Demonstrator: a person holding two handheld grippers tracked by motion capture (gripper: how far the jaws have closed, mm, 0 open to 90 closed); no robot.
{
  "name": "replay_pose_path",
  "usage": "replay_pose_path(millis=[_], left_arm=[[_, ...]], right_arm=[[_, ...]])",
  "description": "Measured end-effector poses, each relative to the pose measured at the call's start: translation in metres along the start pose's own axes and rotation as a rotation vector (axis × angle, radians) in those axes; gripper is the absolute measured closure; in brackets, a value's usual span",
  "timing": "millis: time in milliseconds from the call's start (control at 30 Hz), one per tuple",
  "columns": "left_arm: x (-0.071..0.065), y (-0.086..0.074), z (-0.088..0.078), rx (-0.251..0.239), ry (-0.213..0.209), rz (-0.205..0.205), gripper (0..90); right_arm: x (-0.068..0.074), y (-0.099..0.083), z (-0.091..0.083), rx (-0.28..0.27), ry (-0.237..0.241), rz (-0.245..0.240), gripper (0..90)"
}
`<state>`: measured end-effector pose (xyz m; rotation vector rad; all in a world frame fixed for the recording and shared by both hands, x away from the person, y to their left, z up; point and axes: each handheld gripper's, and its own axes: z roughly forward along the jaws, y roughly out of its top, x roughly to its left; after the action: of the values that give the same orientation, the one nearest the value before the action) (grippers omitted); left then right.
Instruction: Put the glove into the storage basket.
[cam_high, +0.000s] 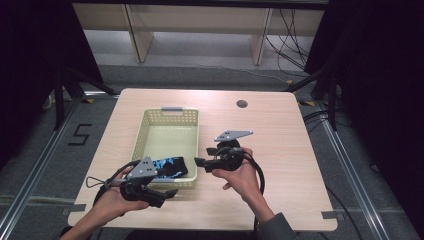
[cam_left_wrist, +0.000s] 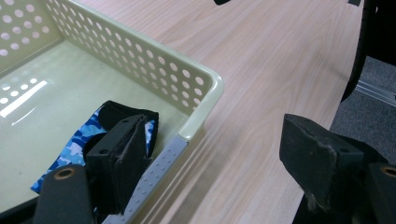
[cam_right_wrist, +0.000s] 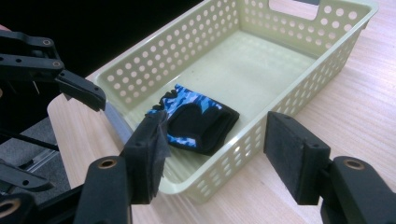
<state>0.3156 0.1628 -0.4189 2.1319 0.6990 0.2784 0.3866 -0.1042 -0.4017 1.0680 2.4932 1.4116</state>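
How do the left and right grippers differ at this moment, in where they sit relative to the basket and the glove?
The left gripper sits at the near end of the basket, close to the glove; the right gripper is beside the basket's right wall, farther from the glove. The left gripper's jaws point right along the near rim; the right gripper's point left at the wall. Both stand open, holding nothing.

A pale wood-grain table (cam_high: 280, 150) with rounded corners and a small round dark cable hole (cam_high: 242, 104) stands on a grey carpeted floor (cam_high: 200, 75). Behind it are light wooden furniture legs (cam_high: 137, 35) and loose black cables (cam_high: 290, 40). Metal floor rails (cam_high: 40, 165) flank the table, with dark curtains (cam_high: 380, 75) at both sides.
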Motion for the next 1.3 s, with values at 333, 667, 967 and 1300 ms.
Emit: replay_pose_path(millis=[333,667,967,1300], left_arm=[[-0.004,-0.003,0.001,-0.013,-0.030,-0.005,20.0],[-0.011,-0.007,0.003,-0.047,-0.072,0.017,18.6],[-0.022,-0.014,0.006,-0.059,-0.102,0.019,16.9],[-0.030,-0.023,0.008,-0.055,-0.107,0.033,16.9]], right_arm=[[0.005,-0.010,-0.011,-0.017,0.004,0.017,38.0],[0.008,-0.026,-0.025,-0.027,-0.004,0.005,35.9],[0.005,-0.041,-0.034,-0.045,-0.009,0.002,32.6],[0.002,-0.059,-0.041,-0.042,-0.014,0.025,31.6]])
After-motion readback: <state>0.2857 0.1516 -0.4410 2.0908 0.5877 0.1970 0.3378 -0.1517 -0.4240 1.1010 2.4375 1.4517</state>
